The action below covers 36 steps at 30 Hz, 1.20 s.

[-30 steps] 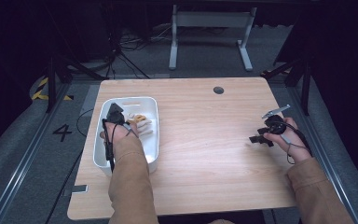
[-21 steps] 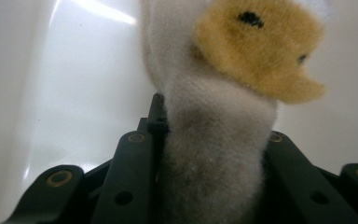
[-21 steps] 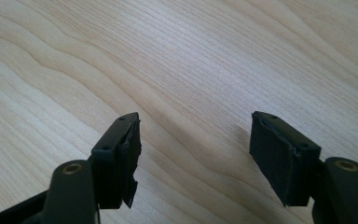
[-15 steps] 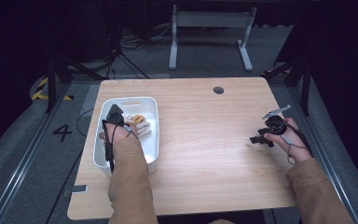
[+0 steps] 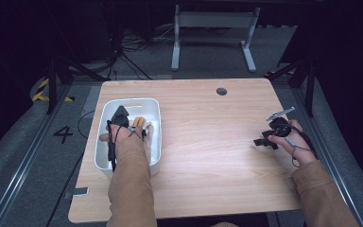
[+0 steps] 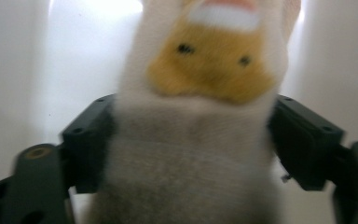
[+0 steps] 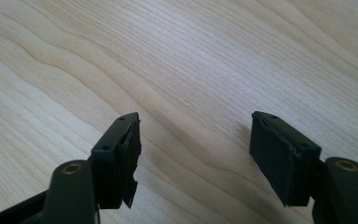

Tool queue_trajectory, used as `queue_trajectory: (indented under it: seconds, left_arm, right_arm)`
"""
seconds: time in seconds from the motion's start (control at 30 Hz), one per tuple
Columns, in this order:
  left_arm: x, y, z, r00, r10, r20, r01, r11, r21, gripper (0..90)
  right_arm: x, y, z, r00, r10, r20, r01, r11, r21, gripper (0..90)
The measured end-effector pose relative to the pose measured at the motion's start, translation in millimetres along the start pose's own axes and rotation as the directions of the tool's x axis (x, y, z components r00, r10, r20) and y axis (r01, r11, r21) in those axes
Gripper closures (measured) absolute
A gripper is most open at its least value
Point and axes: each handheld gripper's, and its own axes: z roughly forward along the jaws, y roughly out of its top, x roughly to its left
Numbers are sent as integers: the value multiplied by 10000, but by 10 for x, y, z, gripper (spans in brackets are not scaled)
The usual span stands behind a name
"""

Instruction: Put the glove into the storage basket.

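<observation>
A white and grey sock with a yellow face pattern (image 6: 200,140) hangs blurred between the jaws of my left gripper (image 6: 191,144). Those jaws have just been opening and now stand wide on either side of the sock. In the high view the left gripper (image 5: 120,116) is over the white bin (image 5: 105,156) at the table's left, with the sock's orange and white fabric (image 5: 139,122) just to its right. My right gripper (image 5: 261,142) rests near the table's right edge. Its fingers (image 7: 121,158) stand open above bare wood with nothing between them (image 7: 196,149).
The wooden table (image 5: 208,156) has a small round grommet (image 5: 221,91) near its far edge. Dark floor, cables and a metal frame leg (image 5: 175,42) lie beyond the table. A floor rail runs along each side.
</observation>
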Motion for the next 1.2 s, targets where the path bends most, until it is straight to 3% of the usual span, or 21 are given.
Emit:
queue_trajectory:
  seconds: [0.07,0.17,0.33,0.5,0.77,0.93,1.1,1.2]
  left_arm:
    - [-53,5,-11,9992,205,357,-214,9994,260,231]
    - [-107,13,-33,9985,437,321,-447,9985,316,208]
    - [-101,23,-50,9987,455,248,-462,9985,288,216]
    - [-67,25,-90,9983,585,-82,-585,9983,-82,214]
    - [-58,40,-262,9940,1087,-125,-1093,9914,-715,217]
    - [-141,40,-412,9850,1718,165,-1675,9747,-1483,235]
    - [-239,0,-560,9636,2586,673,-2374,9440,-2293,266]
    - [-337,-45,-626,9422,3163,1108,-2745,9180,-2864,267]
  right_arm:
    - [-2,-2,-2,10000,7,-1,-7,10000,-8,340]
    - [5,1,-6,10000,16,10,-16,10000,-78,340]
    - [3,1,-9,10000,0,9,0,9999,-129,332]
    - [0,1,-8,10000,2,20,-2,9999,-148,328]
    - [12,4,-7,10000,-80,56,81,9998,-168,323]
    - [8,-2,-1,9999,-87,89,88,9998,-159,321]
    - [16,6,-37,9994,-302,172,310,9983,-494,339]
    - [14,1,-61,9986,-512,94,518,9960,-726,373]
